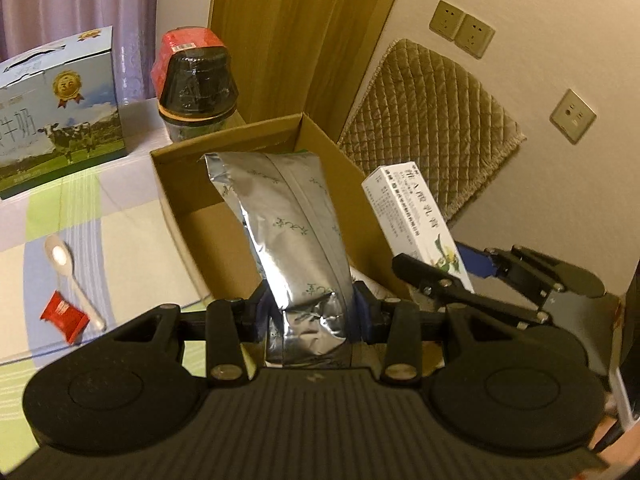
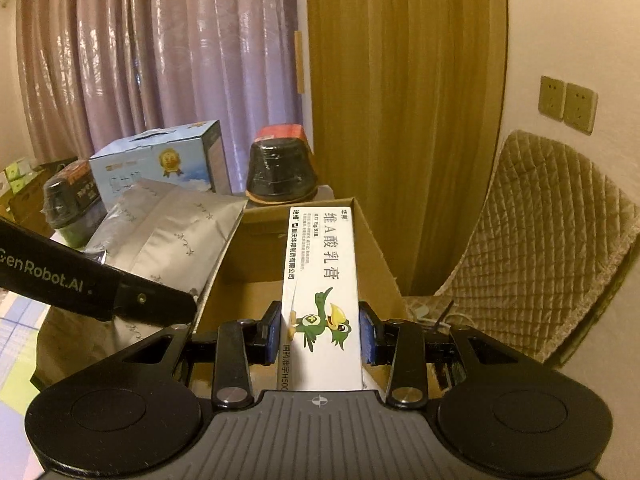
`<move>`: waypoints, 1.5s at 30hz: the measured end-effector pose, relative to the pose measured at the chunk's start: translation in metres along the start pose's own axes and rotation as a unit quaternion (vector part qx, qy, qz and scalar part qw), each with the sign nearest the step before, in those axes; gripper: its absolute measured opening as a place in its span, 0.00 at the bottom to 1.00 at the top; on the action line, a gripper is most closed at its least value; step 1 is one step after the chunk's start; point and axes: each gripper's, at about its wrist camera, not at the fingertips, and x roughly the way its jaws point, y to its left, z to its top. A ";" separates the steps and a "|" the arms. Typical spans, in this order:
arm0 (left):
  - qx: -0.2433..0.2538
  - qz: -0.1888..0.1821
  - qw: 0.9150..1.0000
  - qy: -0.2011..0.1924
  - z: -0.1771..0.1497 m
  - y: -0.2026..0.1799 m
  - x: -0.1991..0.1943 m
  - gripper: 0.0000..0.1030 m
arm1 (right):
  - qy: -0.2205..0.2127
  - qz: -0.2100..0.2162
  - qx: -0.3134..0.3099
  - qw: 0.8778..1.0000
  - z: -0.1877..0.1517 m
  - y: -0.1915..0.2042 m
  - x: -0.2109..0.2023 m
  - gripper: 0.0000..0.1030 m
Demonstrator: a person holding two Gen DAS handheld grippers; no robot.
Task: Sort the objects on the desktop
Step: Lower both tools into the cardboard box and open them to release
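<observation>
The white box (image 2: 320, 296) between the right fingers reads "维A酸乳膏"; the arm (image 2: 80, 284) left of them reads "GenRobot.AI".

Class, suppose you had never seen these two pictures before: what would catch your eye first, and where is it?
First, the silver foil pouch, clamped upright in the left tongs over the open cardboard box. Next, the white ointment carton with its green cartoon bird, gripped by the right tongs above the same box. On the tablecloth to the left lie a white spoon and a red sachet.
</observation>
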 end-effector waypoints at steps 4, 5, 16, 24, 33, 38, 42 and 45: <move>-0.008 -0.002 1.000 0.002 0.010 0.000 0.017 0.35 | 0.007 -0.002 0.006 1.000 0.003 -0.009 0.017 0.34; -0.011 -0.003 1.000 0.004 0.012 0.001 0.022 0.35 | 0.008 -0.003 0.005 1.000 0.004 -0.010 0.022 0.34; -0.027 -0.002 1.000 0.001 0.019 0.014 0.047 0.35 | 0.017 -0.011 0.007 1.000 0.006 -0.022 0.047 0.34; -0.031 0.003 1.000 -0.001 0.025 0.018 0.059 0.35 | 0.021 -0.009 0.006 1.000 0.007 -0.020 0.059 0.34; -0.030 0.008 0.999 -0.012 0.029 0.023 0.059 0.31 | 0.023 -0.011 0.002 1.000 0.006 -0.018 0.064 0.34; -0.018 0.013 1.000 -0.017 0.030 0.023 0.051 0.31 | 0.025 -0.010 0.001 1.000 0.005 -0.015 0.064 0.34; -0.020 0.012 0.999 -0.021 0.023 0.028 0.043 0.31 | 0.028 -0.001 0.003 1.000 0.005 -0.012 0.064 0.34; -0.022 0.016 0.999 -0.023 0.016 0.035 0.034 0.31 | 0.030 0.004 0.002 1.000 0.005 -0.009 0.066 0.34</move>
